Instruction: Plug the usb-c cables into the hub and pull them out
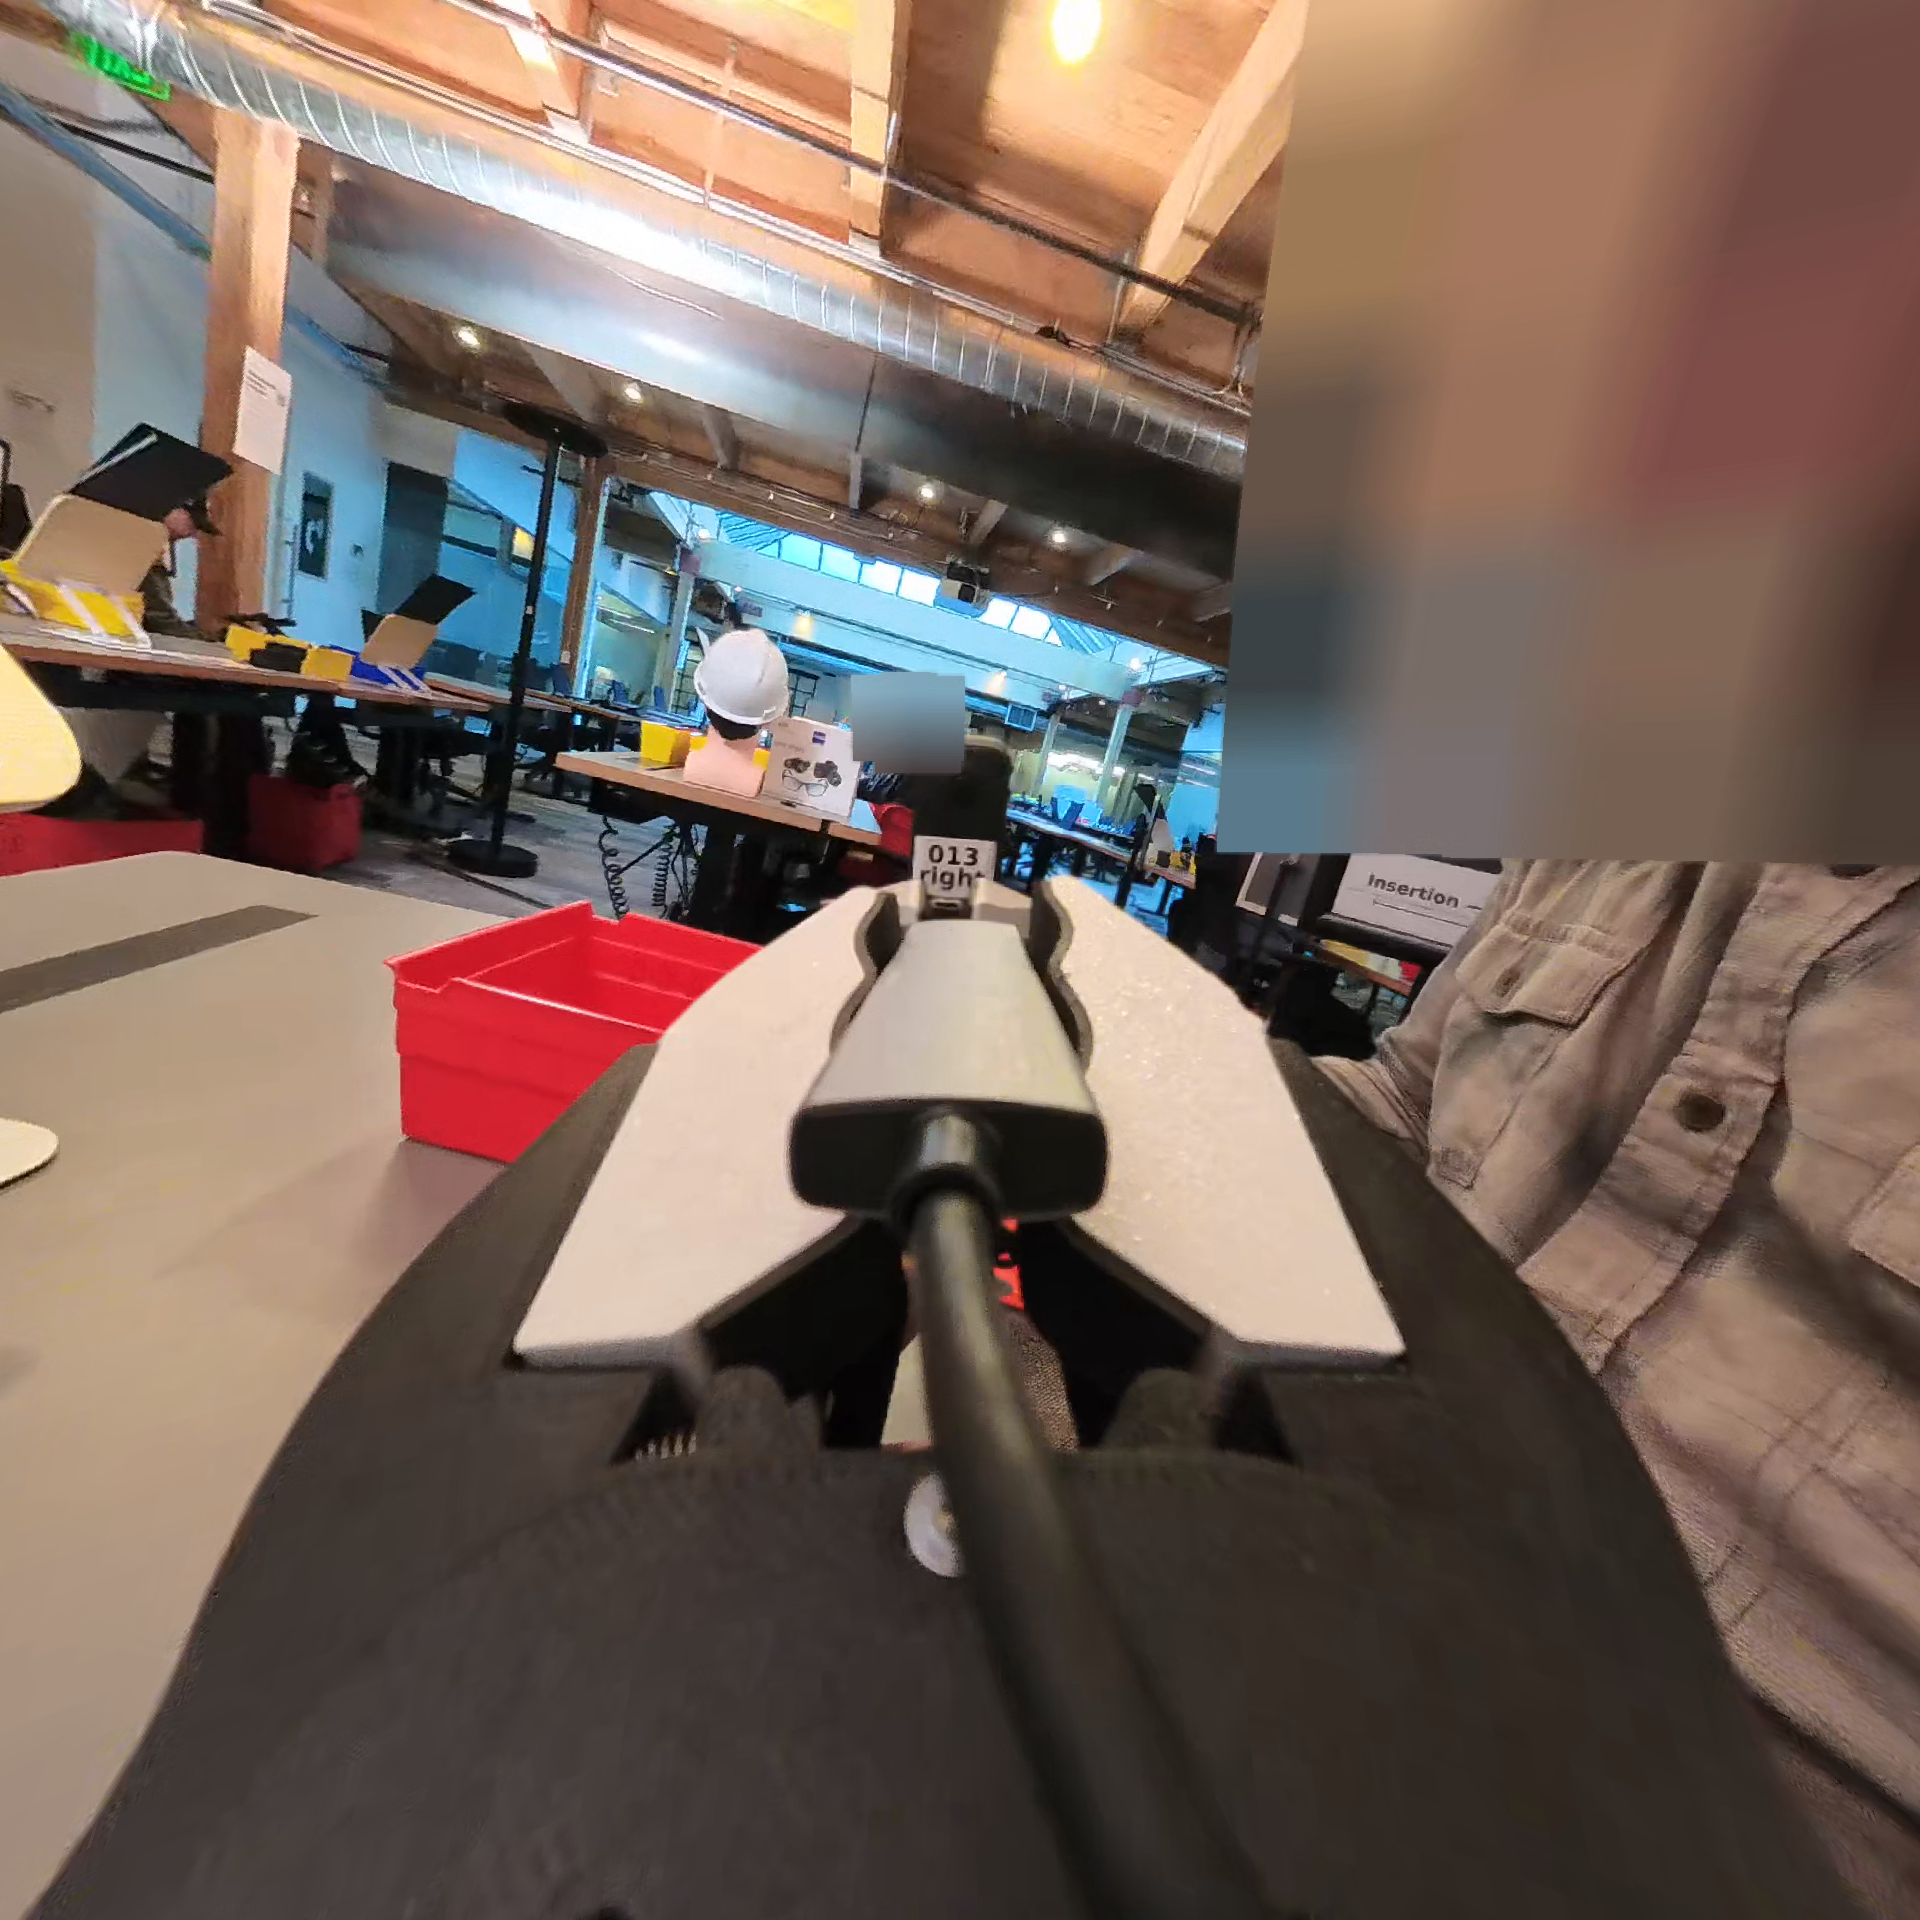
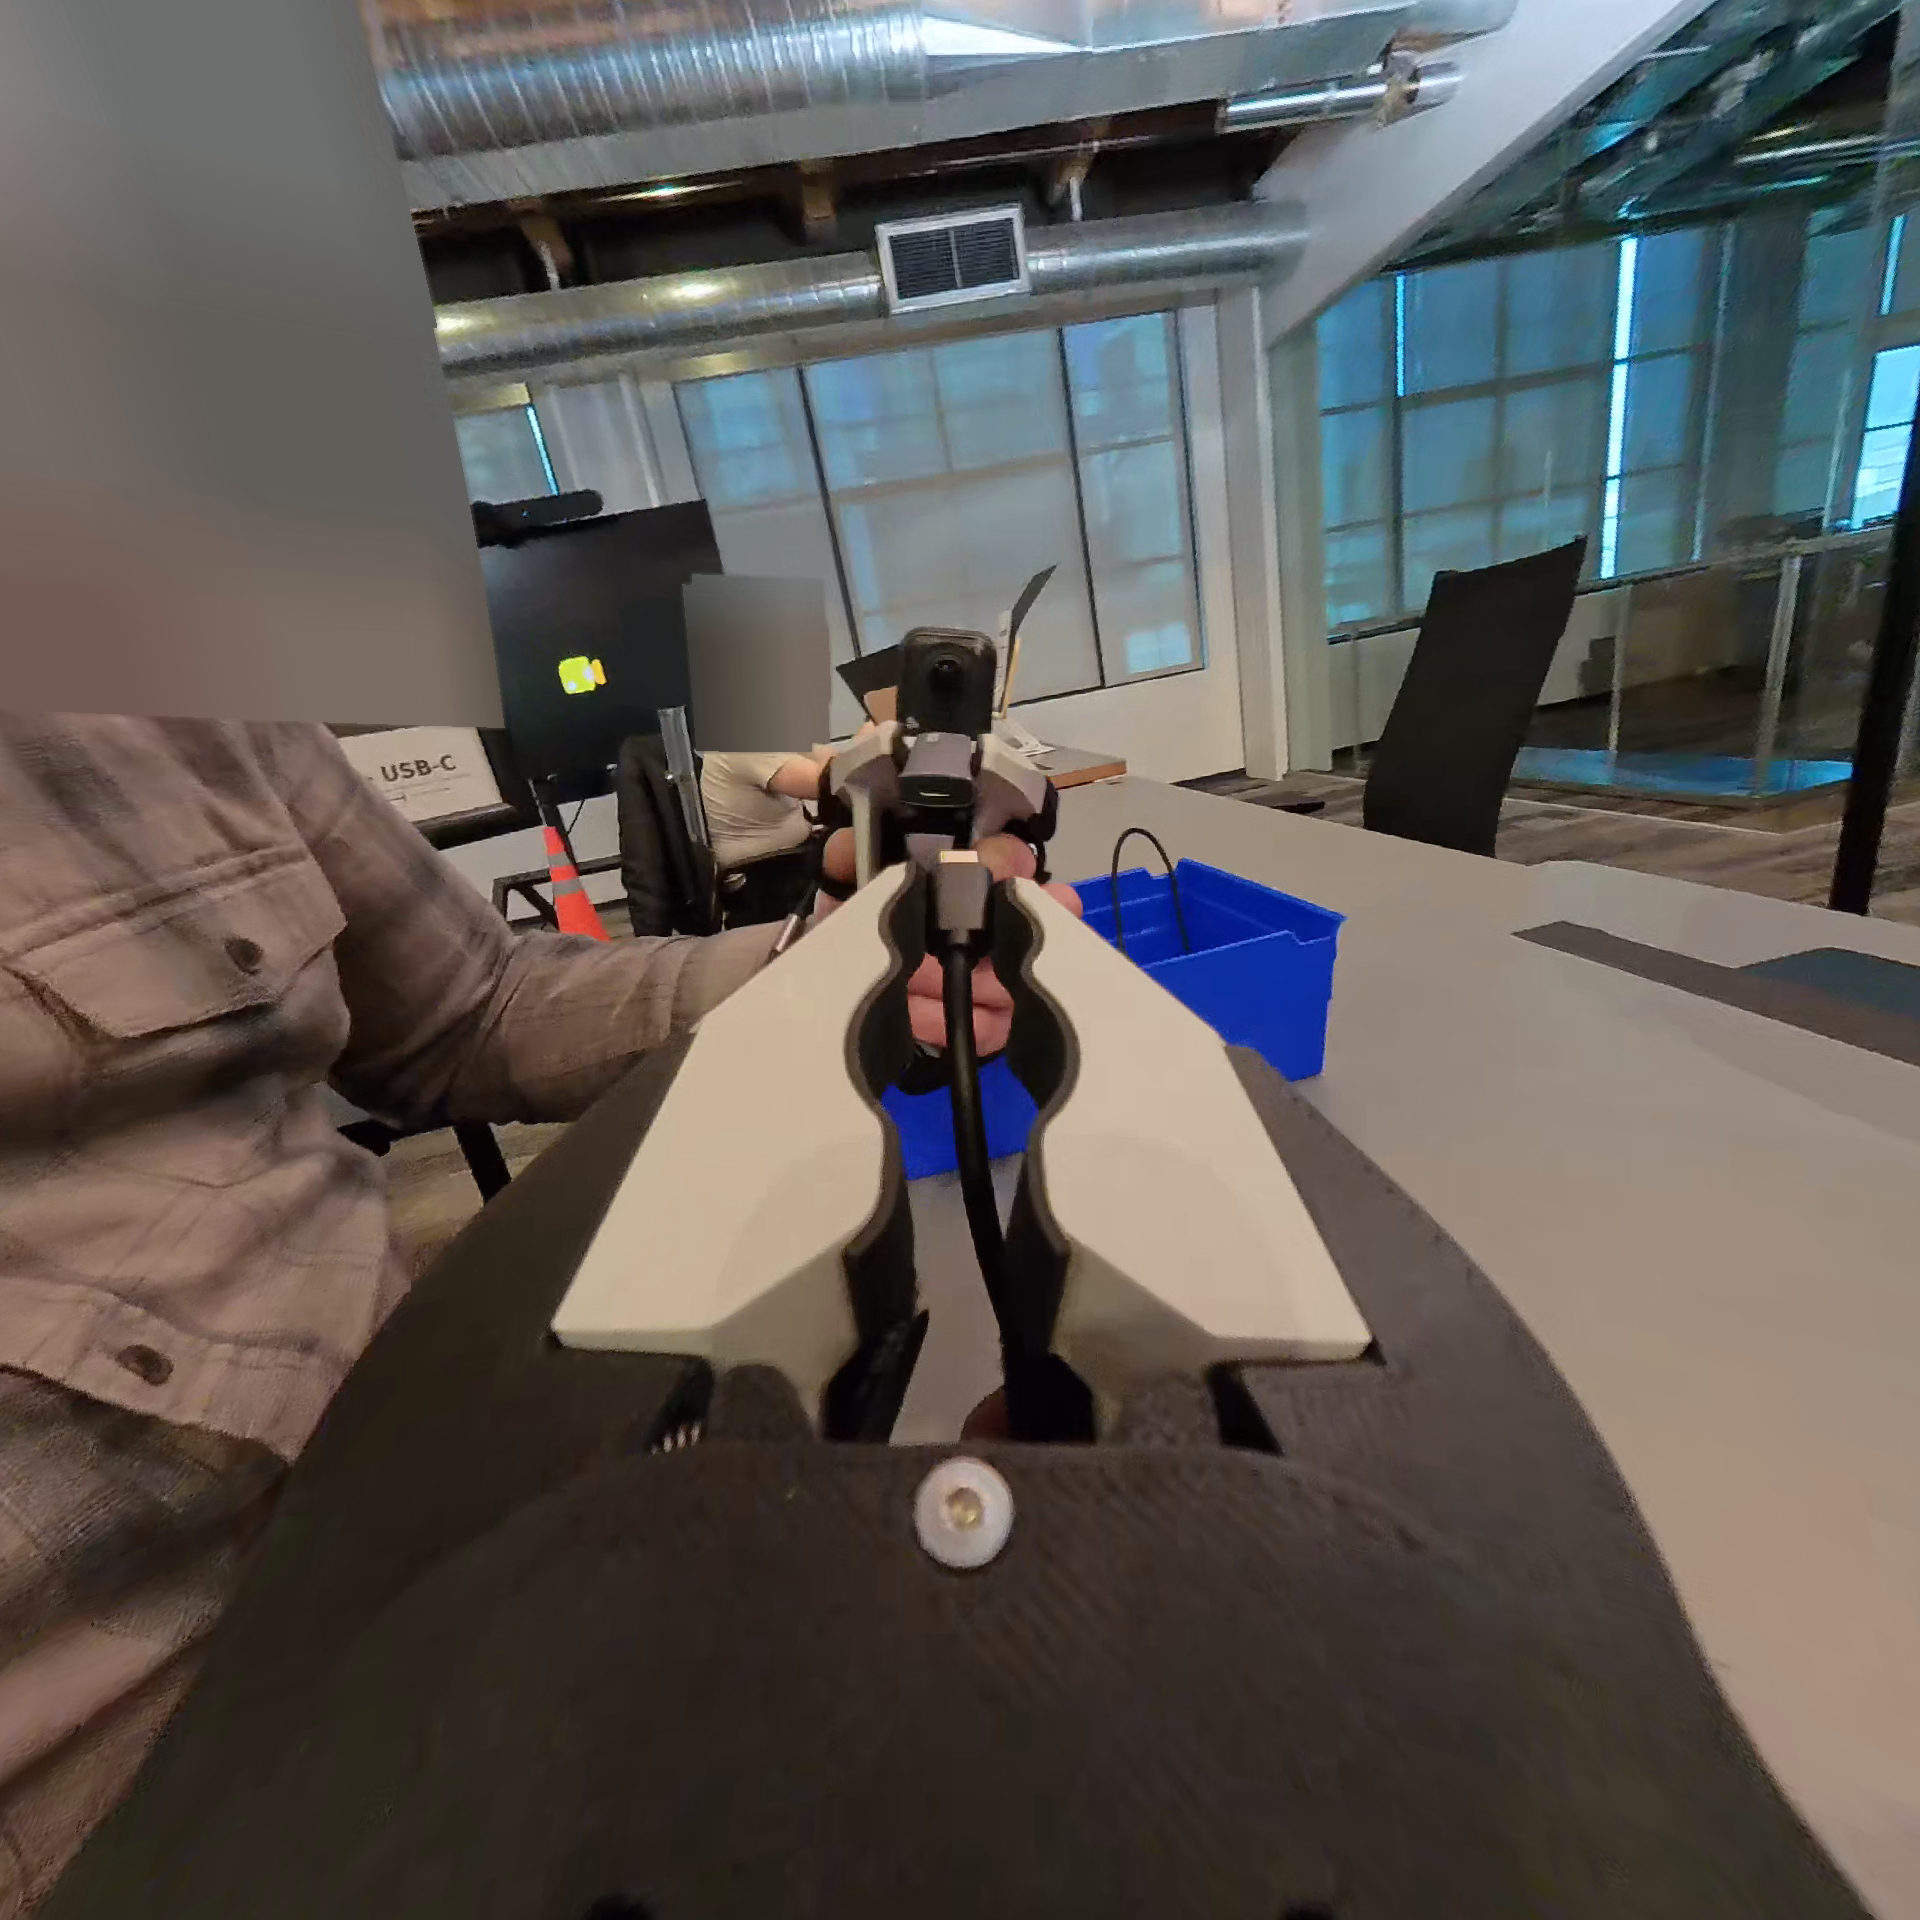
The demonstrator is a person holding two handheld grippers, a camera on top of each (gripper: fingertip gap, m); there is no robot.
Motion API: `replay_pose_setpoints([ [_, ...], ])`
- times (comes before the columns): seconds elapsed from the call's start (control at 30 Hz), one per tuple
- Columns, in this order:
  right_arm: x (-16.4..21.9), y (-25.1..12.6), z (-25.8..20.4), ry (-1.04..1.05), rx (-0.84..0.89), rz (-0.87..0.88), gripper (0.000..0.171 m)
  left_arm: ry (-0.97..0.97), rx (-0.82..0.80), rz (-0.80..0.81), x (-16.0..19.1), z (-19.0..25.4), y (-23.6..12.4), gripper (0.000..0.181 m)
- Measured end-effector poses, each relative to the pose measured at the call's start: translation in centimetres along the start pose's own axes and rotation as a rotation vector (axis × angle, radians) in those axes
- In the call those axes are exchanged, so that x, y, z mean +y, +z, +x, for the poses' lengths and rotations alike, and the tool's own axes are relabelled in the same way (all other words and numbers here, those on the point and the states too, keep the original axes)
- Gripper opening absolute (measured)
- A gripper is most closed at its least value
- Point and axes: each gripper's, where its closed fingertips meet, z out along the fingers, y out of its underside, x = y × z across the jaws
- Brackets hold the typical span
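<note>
One hub, one USB-C cable, two grippers facing each other.
The left gripper [image 1: 951,914] clamps the grey hub [image 1: 951,1049]; the right gripper [image 2: 956,904] pinches the cable plug [image 2: 956,894], just short of the hub. Only the left view shows a red bin [image 1: 520,1023] beyond-left; only the right shows a blue bin [image 2: 1247,971] beyond-right.

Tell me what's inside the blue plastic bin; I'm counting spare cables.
A thin black cable loops up out of the blue plastic bin. The bin's floor is hidden by its walls and the right gripper.
</note>
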Motion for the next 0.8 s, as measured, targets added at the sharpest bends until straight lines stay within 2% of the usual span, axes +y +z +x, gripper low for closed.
replay_pose_setpoints([
  [0.2,1.2,1.4,0.6,-0.034,0.078,-0.086,0.010,0.050,-0.017,-0.062,0.3,0.0,0.4,0.025],
  [0.4,0.1,2.3,0.2,-0.152,0.142,-0.158,0.009,0.066,-0.016,-0.050,-0.8,0.3,0.1,0.025],
  [0.6,-5.9,2.1,-0.8,-0.280,0.217,-0.112,0.010,0.084,-0.021,-0.046,-1.7,0.7,-0.1,0.024],
  [0.8,-12.3,-2.9,1.2,-0.407,0.434,-0.084,0.010,0.112,-0.032,-0.045,-2.7,1.1,-0.4,0.024],
])
